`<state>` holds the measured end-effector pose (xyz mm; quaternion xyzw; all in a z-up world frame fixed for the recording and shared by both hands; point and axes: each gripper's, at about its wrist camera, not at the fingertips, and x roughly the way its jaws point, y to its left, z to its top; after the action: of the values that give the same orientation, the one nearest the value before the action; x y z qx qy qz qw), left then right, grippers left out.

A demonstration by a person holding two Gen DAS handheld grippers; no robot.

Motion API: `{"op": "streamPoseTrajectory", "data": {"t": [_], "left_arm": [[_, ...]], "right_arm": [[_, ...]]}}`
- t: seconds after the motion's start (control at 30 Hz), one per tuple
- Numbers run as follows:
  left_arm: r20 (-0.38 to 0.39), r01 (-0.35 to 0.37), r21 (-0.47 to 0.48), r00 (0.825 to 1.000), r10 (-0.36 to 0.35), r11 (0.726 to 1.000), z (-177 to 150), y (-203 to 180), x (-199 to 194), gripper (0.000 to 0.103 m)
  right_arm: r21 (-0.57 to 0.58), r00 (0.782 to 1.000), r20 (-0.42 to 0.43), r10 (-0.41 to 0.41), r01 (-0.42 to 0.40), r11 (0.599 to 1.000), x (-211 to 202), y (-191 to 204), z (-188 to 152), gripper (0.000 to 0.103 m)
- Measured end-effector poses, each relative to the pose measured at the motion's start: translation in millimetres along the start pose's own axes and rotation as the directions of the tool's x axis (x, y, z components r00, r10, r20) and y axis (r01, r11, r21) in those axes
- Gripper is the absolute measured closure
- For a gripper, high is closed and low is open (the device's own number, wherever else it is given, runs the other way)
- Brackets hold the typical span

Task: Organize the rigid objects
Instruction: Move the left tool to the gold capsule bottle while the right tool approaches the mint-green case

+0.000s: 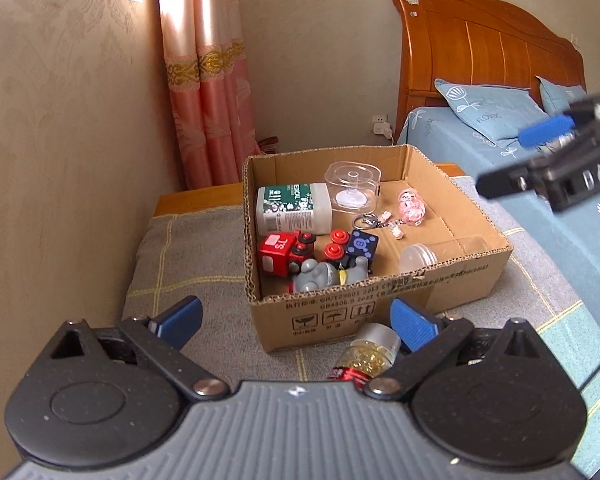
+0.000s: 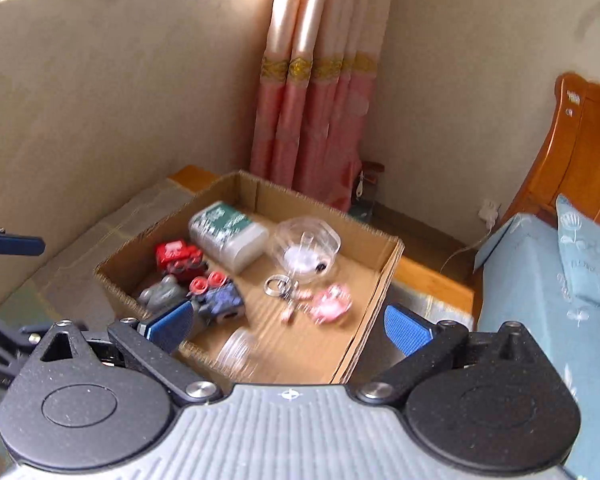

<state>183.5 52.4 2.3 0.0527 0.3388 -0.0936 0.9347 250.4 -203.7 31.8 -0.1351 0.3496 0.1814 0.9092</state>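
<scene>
An open cardboard box (image 1: 380,300) stands on a checked cloth. Inside lie a white bottle with a green label (image 1: 292,210), a clear plastic container (image 1: 354,188), a pink keychain (image 1: 410,208), a red toy train (image 1: 284,252), a blue block toy with red wheels (image 1: 356,246), a grey elephant figure (image 1: 320,276) and a clear jar (image 1: 420,258) on its side. A bottle of yellow capsules (image 1: 370,354) lies outside the box front, beside my left gripper's (image 1: 296,322) right finger, untouched. My right gripper (image 2: 288,328) hovers open over the box's near corner, holding nothing.
A wall runs along the left, with pink curtains (image 1: 208,100) behind the box. A bed with a wooden headboard (image 1: 480,48), blue sheet and pillow (image 1: 488,112) borders the right. The right wrist view is blurred by motion.
</scene>
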Motion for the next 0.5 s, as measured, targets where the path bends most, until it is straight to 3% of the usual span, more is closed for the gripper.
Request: {"op": "streamPoseTrajectory", "data": {"t": [0.17, 0.5], "left_arm": [[-0.004, 0.006, -0.045, 1.000, -0.006, 0.999, -8.6, 1.0, -3.6, 0.003], [-0.006, -0.024, -0.073, 1.000, 0.024, 0.997, -21.7, 1.3, -8.6, 0.003]], "right_arm": [[0.066, 0.998, -0.018, 0.062, -0.061, 0.996, -3.7, 17.2, -39.6, 0.000], [0.203, 0.996, -0.052, 0.073, -0.061, 0.977, 26.6, 65.0, -103.4, 0.000]]}}
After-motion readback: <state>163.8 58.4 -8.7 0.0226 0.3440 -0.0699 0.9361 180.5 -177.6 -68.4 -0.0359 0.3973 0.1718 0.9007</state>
